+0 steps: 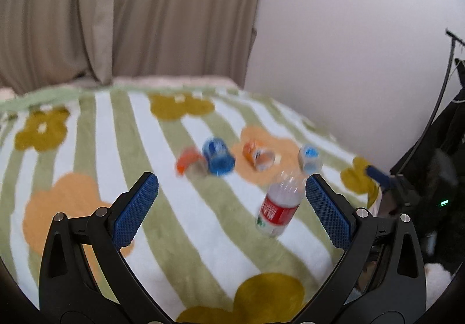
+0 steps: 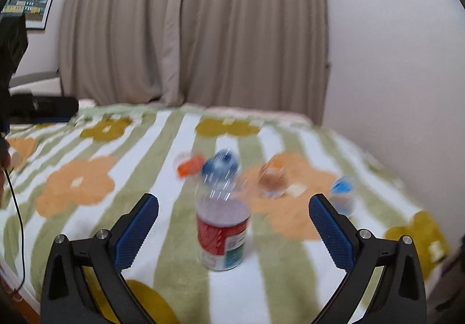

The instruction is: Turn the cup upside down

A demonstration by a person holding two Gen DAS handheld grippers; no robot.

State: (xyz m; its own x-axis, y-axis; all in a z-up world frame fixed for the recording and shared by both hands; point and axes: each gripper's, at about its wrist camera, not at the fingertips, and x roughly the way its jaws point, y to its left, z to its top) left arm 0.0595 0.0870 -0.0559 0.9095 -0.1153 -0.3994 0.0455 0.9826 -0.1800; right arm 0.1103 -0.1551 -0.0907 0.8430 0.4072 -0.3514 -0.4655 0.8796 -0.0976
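Cups lie tipped on their sides across your striped flower blanket (image 1: 186, 222): an orange cup (image 1: 187, 163), a blue cup (image 1: 217, 156), a second orange cup (image 1: 258, 156) and a small blue-and-white cup (image 1: 310, 159), all blurred. Your left gripper (image 1: 232, 189) and right gripper (image 2: 233, 207) are both spread wide, grasping nothing. A red-labelled water bottle (image 2: 223, 234) stands between your right fingers.

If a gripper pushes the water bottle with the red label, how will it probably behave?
The water bottle stands upright on a soft blanket, so it would probably tip over. It is round, so it may then roll. The clear plastic looks thin, likely light and squeezable.
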